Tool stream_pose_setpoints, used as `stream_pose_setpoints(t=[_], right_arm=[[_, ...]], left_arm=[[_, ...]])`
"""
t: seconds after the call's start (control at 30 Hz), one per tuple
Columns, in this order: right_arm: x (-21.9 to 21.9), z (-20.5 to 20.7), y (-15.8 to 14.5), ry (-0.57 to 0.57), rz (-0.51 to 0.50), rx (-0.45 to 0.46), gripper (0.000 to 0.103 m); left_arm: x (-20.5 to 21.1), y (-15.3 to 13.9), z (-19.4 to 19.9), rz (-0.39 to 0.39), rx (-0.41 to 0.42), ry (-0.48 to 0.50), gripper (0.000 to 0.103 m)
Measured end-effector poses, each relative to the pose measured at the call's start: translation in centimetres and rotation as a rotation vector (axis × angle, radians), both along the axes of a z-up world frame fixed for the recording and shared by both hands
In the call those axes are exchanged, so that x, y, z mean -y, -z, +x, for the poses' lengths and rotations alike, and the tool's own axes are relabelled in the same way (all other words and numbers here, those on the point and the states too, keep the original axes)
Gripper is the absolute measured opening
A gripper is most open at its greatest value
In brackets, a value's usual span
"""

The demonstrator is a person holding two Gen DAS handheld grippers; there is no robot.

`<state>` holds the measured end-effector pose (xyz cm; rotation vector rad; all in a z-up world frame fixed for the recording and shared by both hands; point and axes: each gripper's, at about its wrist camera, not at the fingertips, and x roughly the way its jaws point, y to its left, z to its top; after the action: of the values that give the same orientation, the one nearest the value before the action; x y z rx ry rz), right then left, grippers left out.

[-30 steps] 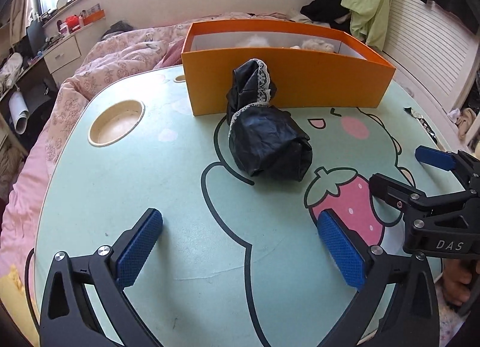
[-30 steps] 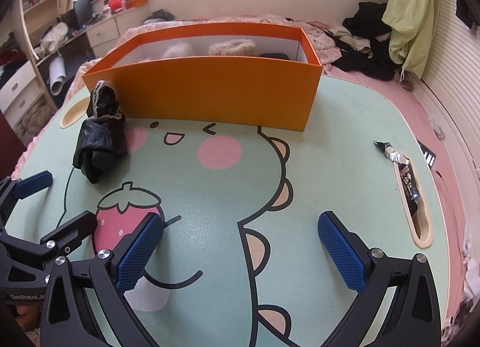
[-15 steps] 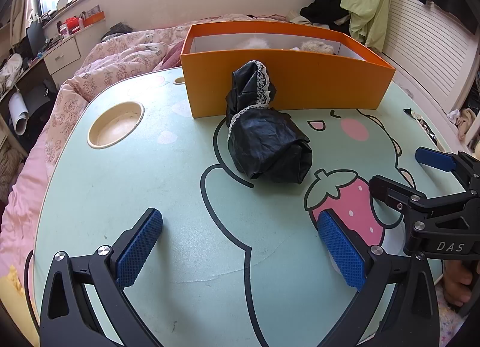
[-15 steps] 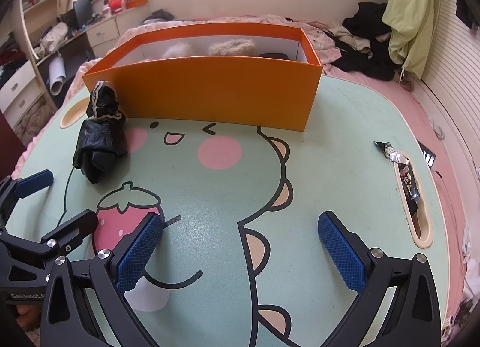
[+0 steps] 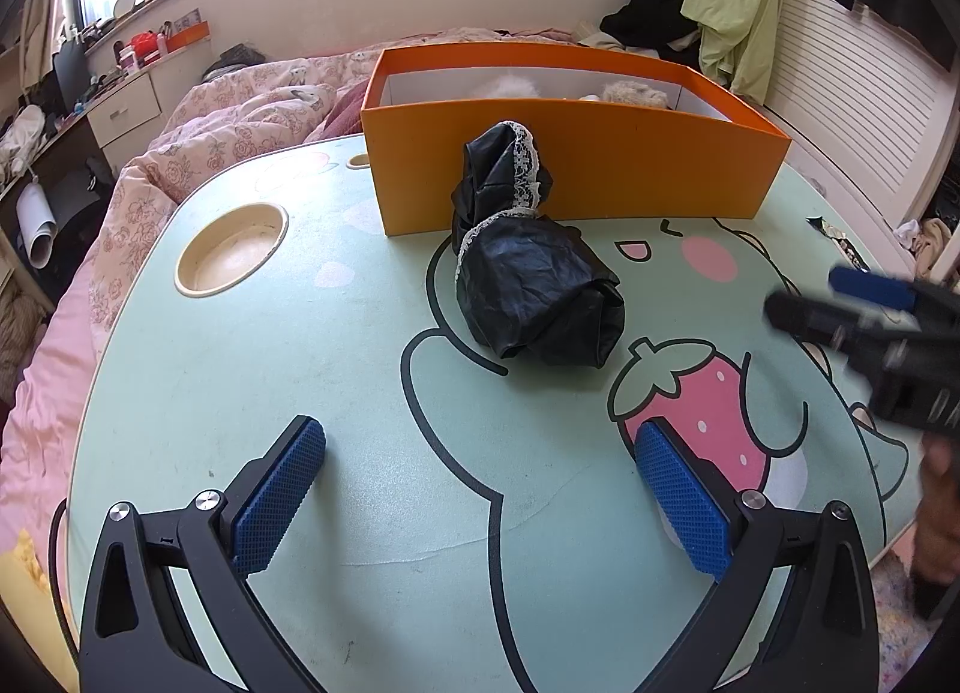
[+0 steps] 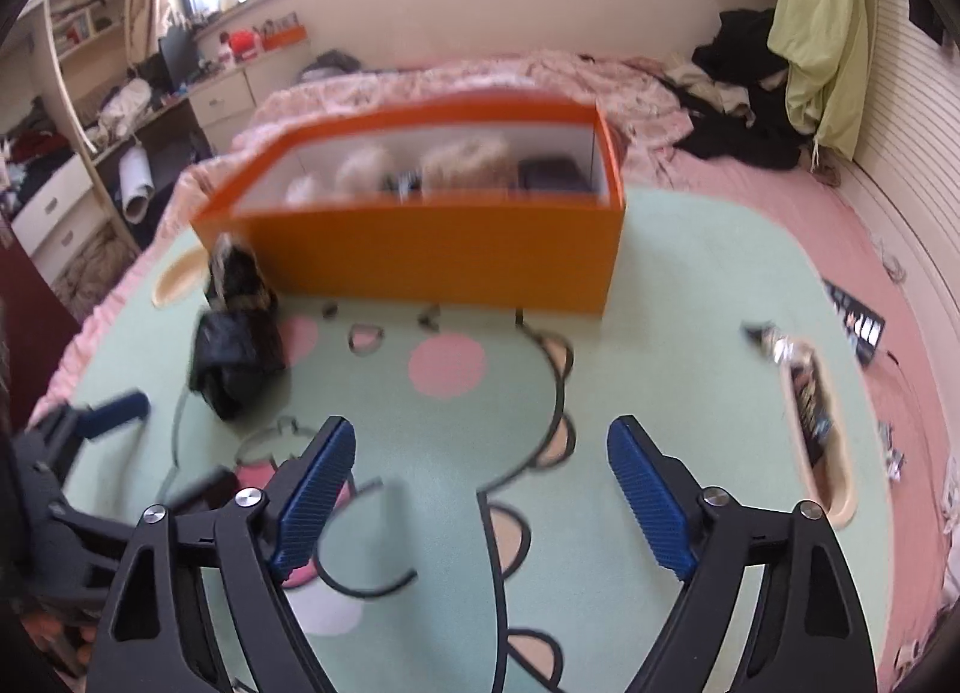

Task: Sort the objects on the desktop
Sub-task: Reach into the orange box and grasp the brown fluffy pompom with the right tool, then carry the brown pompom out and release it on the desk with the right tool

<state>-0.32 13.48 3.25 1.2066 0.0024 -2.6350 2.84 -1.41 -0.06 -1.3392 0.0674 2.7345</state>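
Note:
A crumpled black garment with white lace trim (image 5: 528, 273) lies on the mint cartoon table (image 5: 300, 345), just in front of the orange box (image 5: 600, 177). It also shows in the right wrist view (image 6: 237, 345), left of centre. The orange box (image 6: 432, 249) holds fluffy items and a dark object. My left gripper (image 5: 480, 489) is open and empty, low over the table, short of the garment. My right gripper (image 6: 480, 495) is open and empty, raised above the table; it shows blurred at the right of the left wrist view (image 5: 864, 321).
A round cup recess (image 5: 231, 249) sits at the table's far left. A slot at the right edge (image 6: 819, 429) holds a dark wrapper, with a foil wrapper (image 6: 780, 342) beside it. A pink bed with bedding and clothes (image 6: 738, 117) surrounds the table.
My right gripper has lifted and tilted, so its view is blurred and looks down on the table from higher; its jaws stand slightly narrower. The left gripper and garment have barely moved.

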Motion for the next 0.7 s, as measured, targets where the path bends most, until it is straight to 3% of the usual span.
stream_pose_setpoints(t=[0.1, 0.2, 0.33, 0.5, 0.57, 0.63, 0.7], right_arm=[[-0.2, -2.3, -2.9, -0.013, -0.037, -0.028, 0.073], [0.1, -6.5, -5.3, 0.006, -0.050, -0.034, 0.073], [2.5, -12.4, -4.9, 0.053, 0.020, -0.003, 0.072], [4.4, -16.8, -1.5, 0.085, 0.093, 0.101, 0.050], [4.2, -16.6, -1.2, 0.081, 0.066, 0.099, 0.034], [4.0, -16.0, -1.5, 0.096, 0.056, 0.075, 0.029], [3.7, -15.3, -2.5, 0.084, 0.026, 0.049, 0.009]], left_arm=[[0.1, 0.0, 0.0, 0.001, 0.000, 0.000, 0.103], [0.1, 0.0, 0.0, 0.001, 0.000, 0.001, 0.103], [0.1, 0.0, -0.1, 0.002, -0.001, 0.001, 0.103], [0.0, -0.1, 0.0, 0.003, -0.003, 0.003, 0.103], [-0.1, -0.1, 0.0, 0.004, -0.003, 0.003, 0.103], [-0.1, -0.1, 0.1, 0.005, -0.004, 0.003, 0.103], [-0.1, -0.1, 0.1, 0.004, -0.004, 0.003, 0.103]])
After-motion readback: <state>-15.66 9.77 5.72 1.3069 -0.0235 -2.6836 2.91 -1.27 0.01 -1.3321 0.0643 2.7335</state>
